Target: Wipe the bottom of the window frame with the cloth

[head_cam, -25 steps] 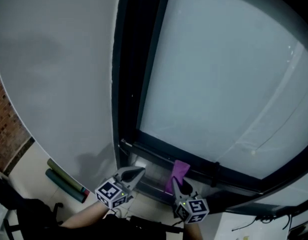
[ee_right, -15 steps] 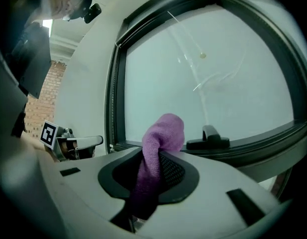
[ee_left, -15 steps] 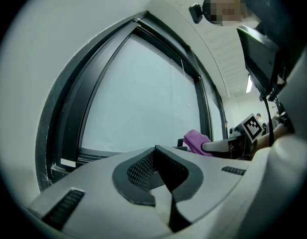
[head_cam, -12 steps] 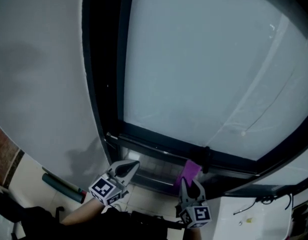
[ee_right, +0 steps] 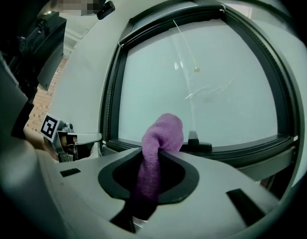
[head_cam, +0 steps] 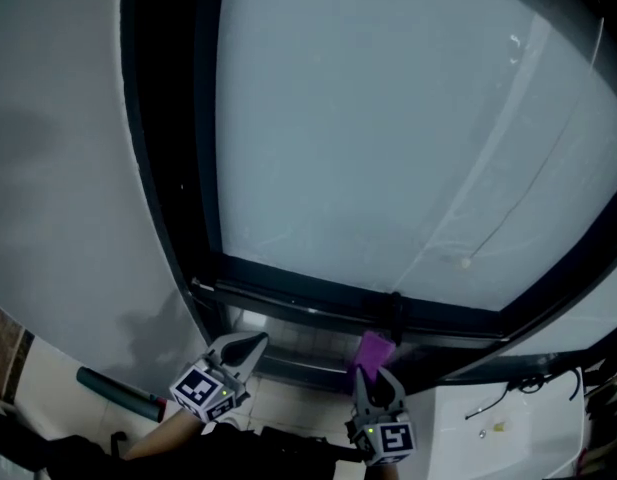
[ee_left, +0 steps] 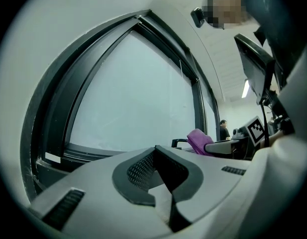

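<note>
As our right tongs (head_cam: 375,380) are pinching the cloth (head_cam: 374,349) near the window frame (head_cam: 288,303), left tongs (head_cam: 250,347) pressed together, we are seemingly not wiping yet.

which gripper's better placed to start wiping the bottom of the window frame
Right. The right gripper is shut on the purple cloth, whose end sits close to the bottom rail of the window frame. The left gripper is shut with nothing between its jaws.
</note>
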Demonstrator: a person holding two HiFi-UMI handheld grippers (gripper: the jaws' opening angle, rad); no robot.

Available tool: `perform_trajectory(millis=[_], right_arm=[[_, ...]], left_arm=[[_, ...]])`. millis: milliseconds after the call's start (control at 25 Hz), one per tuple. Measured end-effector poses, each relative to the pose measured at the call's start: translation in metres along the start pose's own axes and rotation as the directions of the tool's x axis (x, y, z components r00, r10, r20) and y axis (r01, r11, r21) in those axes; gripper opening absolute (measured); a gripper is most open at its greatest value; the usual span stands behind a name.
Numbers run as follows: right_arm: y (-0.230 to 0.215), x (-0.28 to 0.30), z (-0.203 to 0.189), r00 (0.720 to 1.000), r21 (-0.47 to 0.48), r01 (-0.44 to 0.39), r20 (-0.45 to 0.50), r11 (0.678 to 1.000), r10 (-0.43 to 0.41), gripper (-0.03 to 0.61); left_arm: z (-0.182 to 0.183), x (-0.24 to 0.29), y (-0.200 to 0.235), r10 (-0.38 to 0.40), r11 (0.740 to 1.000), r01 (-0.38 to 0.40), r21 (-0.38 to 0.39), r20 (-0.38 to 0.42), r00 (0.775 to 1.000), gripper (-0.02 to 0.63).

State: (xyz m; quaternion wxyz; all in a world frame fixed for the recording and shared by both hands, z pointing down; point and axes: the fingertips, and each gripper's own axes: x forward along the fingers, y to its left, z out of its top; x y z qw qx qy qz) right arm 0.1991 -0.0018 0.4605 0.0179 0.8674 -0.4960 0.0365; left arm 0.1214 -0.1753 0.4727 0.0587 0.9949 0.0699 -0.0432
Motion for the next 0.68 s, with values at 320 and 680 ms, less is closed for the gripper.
perform_trajectory(millis=[320, 680], right_arm=[[-0.006, 0.0, -0.004, 0.999, 0.006, 0.034, -0.002, 0.999, -0.034, 0.08], [-0.01, 0.004, 0.0, 0.999, -0.002, 0.047, 0.008, 0.999, -0.047, 0.08]], left_arm=[[-0.008, 0.008, 0.004, -0.025, 1.0, 0.025, -0.005, -0.016, 1.0, 0.005], [-0.004, 0.015, 0.007, -0.038, 0.999, 0.038, 0.011, -0.003, 0.999, 0.003]])
